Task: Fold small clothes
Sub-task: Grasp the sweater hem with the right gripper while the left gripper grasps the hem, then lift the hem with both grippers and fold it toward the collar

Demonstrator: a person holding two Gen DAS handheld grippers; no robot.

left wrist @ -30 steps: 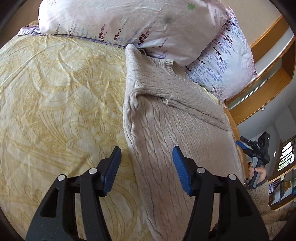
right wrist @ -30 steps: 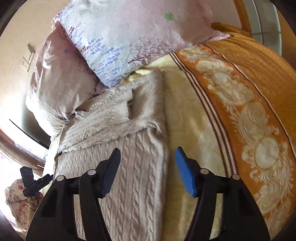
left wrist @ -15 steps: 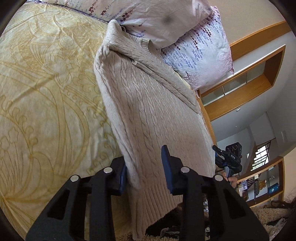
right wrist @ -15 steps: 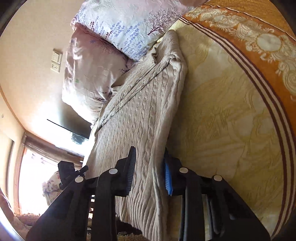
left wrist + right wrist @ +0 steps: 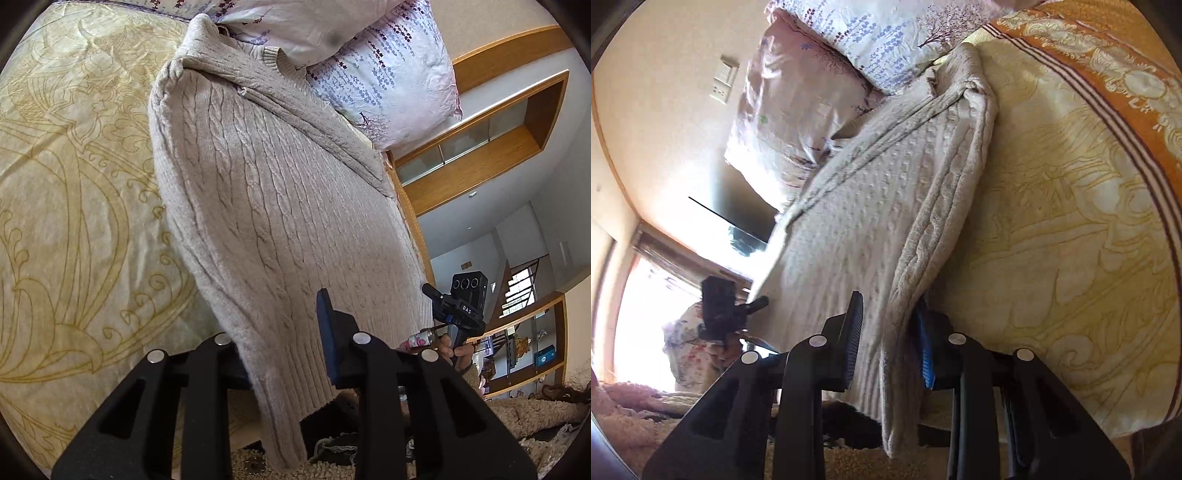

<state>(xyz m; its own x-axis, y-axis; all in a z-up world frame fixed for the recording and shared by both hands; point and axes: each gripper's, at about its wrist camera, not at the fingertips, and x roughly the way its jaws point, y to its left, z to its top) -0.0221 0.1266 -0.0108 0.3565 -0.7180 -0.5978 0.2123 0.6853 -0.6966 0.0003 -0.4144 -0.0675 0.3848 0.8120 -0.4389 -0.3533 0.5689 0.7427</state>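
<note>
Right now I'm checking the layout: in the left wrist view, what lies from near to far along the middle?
Left gripper → sweater → pillow.

You had one sweater (image 5: pixel 258 192), two pillows (image 5: pixel 384 70) behind it, one bedspread (image 5: pixel 74 184) underneath, plus two grippers (image 5: pixel 284 339) — so yeah, just one thing to fold.
</note>
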